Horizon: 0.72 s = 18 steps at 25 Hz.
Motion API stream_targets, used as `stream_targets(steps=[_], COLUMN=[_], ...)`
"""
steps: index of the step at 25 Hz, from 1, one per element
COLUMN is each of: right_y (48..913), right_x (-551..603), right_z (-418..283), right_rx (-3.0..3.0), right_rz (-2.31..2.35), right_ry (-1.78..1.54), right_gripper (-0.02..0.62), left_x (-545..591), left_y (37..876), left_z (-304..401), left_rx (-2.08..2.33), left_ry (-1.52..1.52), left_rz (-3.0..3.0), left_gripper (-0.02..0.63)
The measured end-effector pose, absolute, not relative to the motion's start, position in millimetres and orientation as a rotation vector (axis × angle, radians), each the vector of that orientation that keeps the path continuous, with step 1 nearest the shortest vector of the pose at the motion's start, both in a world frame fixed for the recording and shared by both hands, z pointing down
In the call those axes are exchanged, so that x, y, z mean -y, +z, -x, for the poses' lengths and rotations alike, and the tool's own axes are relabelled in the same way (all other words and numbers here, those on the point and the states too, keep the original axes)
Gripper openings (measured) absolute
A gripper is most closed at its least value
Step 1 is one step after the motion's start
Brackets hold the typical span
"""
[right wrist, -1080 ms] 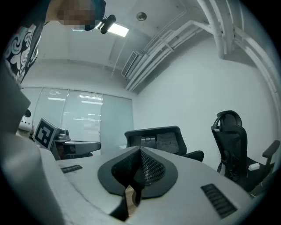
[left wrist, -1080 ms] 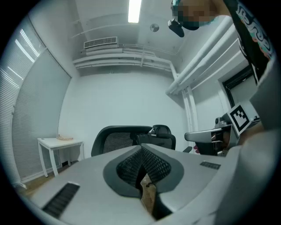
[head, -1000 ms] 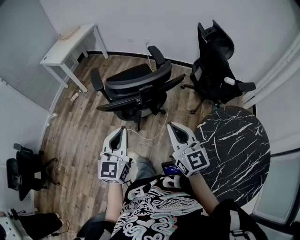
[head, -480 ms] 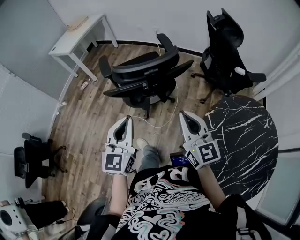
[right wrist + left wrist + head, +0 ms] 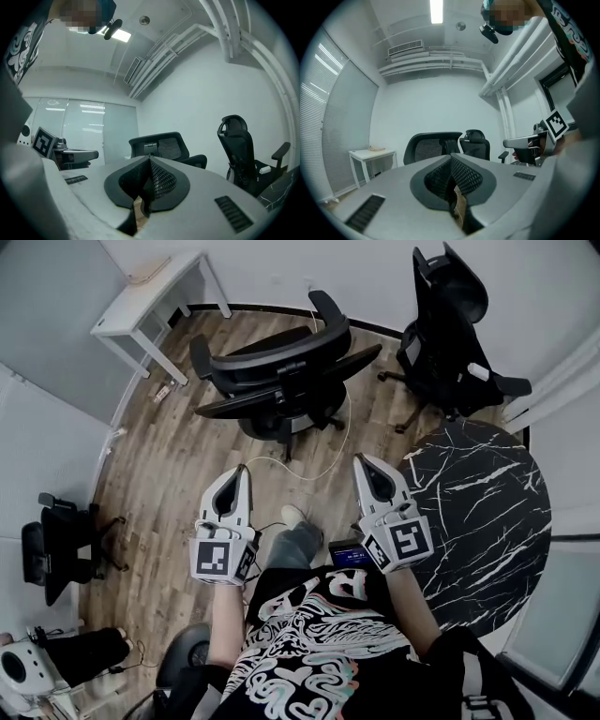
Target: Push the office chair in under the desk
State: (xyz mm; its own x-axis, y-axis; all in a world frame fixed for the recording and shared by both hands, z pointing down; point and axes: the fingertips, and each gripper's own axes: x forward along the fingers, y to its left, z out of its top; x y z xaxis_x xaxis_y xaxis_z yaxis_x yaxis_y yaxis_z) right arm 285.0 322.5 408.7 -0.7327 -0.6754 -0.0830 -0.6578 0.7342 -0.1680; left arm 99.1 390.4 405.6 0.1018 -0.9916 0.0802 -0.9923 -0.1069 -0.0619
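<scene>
A second black high-backed chair (image 5: pixel 450 324) stands on the wood-plank floor (image 5: pixel 178 456) by the far wall, near a round black table with white marble veining (image 5: pixel 478 521) at the right. A thin white cable (image 5: pixel 314 476) loops across the planks, and a smaller black chair (image 5: pixel 54 547) sits against the grey left wall. Overhead are a long ceiling light (image 5: pixel 436 10), a slatted air vent (image 5: pixel 405 47) and white pipes (image 5: pixel 164 47) along the wall.
</scene>
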Motion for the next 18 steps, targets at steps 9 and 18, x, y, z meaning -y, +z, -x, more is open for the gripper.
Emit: stream_targets(steps=[9, 18], right_y=[416, 420], right_x=[-288, -239], right_z=[-265, -220], right_rx=[-2.831, -2.894], right_rz=[1.125, 1.16], right_ry=[-0.173, -0.154], right_gripper=[0.014, 0.014], left_x=[-346, -300], left_y=[416, 421], left_z=[-70, -29], left_rx=[2.093, 2.1], left_ry=[0.145, 0.253], left_rz=[-2.327, -2.347], left_gripper=[0.029, 0.029])
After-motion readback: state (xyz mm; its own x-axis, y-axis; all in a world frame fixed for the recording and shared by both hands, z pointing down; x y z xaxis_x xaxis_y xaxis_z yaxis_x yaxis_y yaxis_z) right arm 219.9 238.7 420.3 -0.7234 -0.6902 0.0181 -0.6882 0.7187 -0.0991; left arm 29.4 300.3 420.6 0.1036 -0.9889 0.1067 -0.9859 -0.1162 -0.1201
